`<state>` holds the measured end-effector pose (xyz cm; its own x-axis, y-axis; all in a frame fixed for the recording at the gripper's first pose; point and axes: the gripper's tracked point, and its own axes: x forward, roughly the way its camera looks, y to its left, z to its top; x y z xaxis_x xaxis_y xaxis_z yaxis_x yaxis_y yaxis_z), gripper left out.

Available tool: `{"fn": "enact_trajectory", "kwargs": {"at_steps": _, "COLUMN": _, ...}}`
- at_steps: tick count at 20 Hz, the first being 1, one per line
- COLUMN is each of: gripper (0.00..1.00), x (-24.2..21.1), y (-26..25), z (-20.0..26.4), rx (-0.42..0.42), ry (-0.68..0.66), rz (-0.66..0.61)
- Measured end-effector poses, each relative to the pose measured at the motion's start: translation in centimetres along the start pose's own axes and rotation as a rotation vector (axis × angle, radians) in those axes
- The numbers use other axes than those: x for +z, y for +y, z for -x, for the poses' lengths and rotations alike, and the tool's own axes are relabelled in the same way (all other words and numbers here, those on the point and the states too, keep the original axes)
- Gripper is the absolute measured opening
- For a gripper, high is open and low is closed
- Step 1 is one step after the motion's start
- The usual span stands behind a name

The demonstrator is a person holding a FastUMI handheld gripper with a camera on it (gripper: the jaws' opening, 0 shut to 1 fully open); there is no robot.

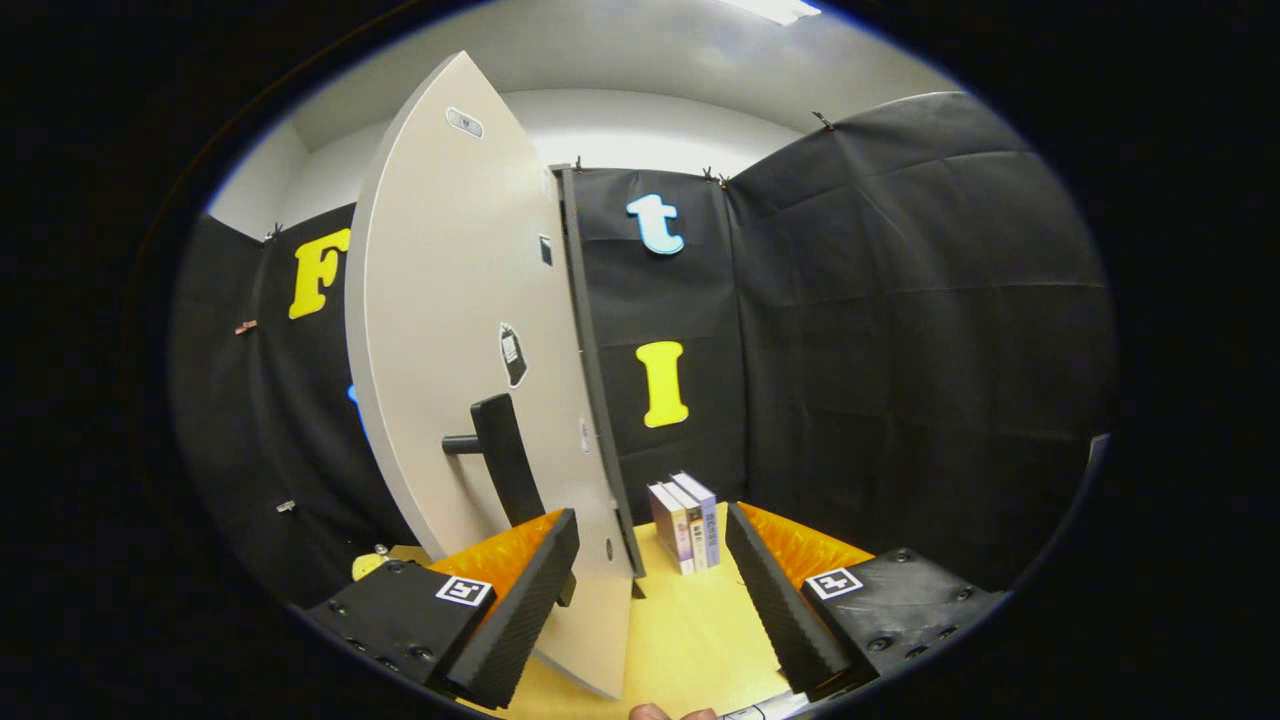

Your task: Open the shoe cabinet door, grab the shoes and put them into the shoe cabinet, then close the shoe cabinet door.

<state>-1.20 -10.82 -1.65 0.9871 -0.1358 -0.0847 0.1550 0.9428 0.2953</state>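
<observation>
Three books (686, 524) stand on yellow table (690, 630) beyond spread tool (650, 600); door (450, 330) ajar.

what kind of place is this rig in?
Likely a staged recording booth, not a home: black cloth walls, a cabinet door ajar on a yellow tabletop, few books. Hand-held gripper open.

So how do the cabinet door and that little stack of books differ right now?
The cabinet door is tall, pale and plain with a dark handle; the books are small with coloured spines. The door stands close, overlapping the left finger of the gripper; the books stand beyond the open jaws on the yellow table. Both are upright.
</observation>
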Motion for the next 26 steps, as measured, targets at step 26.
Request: {"fn": "enact_trajectory", "kwargs": {"at_steps": 26, "gripper": 0.98, "x": -2.4, "y": 15.8, "z": -2.2, "rx": 0.274, "ry": 0.046, "rz": 0.013}}
